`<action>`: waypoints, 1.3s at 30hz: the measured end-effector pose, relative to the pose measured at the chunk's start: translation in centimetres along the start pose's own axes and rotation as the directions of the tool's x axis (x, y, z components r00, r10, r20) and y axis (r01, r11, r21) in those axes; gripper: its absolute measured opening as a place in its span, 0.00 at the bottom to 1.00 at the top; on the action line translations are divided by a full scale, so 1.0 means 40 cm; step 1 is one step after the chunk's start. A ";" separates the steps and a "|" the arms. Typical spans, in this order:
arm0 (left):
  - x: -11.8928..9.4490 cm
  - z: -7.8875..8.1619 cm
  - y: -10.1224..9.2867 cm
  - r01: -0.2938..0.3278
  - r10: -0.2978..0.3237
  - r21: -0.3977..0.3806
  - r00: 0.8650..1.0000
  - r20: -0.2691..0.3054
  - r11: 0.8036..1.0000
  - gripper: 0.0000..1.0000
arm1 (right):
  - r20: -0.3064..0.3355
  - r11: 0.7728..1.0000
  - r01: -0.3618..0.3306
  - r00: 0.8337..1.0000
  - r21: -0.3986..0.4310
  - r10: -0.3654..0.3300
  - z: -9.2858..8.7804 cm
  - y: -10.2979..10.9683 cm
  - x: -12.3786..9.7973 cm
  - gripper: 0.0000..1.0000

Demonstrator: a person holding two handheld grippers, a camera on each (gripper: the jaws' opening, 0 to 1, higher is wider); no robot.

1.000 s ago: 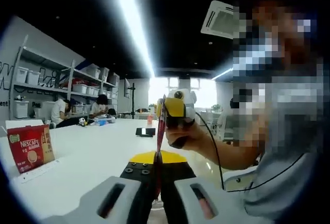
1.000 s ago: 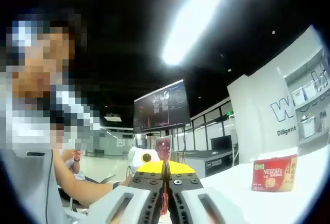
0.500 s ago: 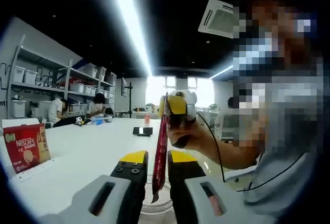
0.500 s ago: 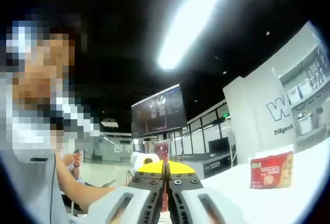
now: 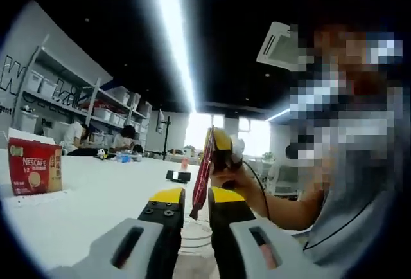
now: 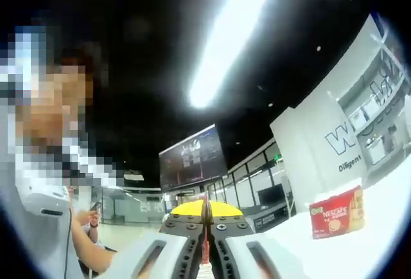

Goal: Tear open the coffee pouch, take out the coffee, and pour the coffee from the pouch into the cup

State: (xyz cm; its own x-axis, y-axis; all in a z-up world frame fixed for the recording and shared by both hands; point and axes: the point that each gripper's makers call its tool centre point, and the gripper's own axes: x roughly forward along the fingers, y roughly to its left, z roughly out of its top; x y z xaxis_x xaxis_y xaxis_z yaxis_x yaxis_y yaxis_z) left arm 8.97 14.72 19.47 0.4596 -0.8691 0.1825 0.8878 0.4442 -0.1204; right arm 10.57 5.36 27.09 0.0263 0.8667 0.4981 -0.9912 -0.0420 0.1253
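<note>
Coffee pouch (image 5: 203, 175), a slim red foil stick, hangs edge-on above the clear ribbed plastic cup (image 5: 196, 240). Its upper end is pinched flat between the closed yellow-tipped jaws of the right gripper (image 6: 205, 222); the right gripper view shows a red sliver at that seam. The left gripper (image 5: 190, 207) stands parted, holding nothing, with the pouch's lower tip just above its gap and the cup beyond. Judged progress: whether the pouch is torn cannot be told; pouring appears at hand. A red cardboard coffee box (image 5: 34, 167) stands well left of the cup on the smooth white table (image 5: 96, 202).
</note>
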 end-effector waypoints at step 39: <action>0.053 0.029 0.001 -0.084 0.077 0.067 0.992 0.102 0.994 0.04 | 0.154 0.997 0.072 0.985 0.013 -0.073 -0.005 -0.058 -0.038 0.05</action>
State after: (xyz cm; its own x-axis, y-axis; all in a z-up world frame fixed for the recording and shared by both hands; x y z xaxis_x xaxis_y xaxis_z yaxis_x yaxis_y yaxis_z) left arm 10.02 13.15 21.00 0.5265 -0.8056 0.2715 0.8456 0.5292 -0.0698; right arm 12.83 4.24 25.89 0.1185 0.7807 0.6135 -0.9850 0.0145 0.1718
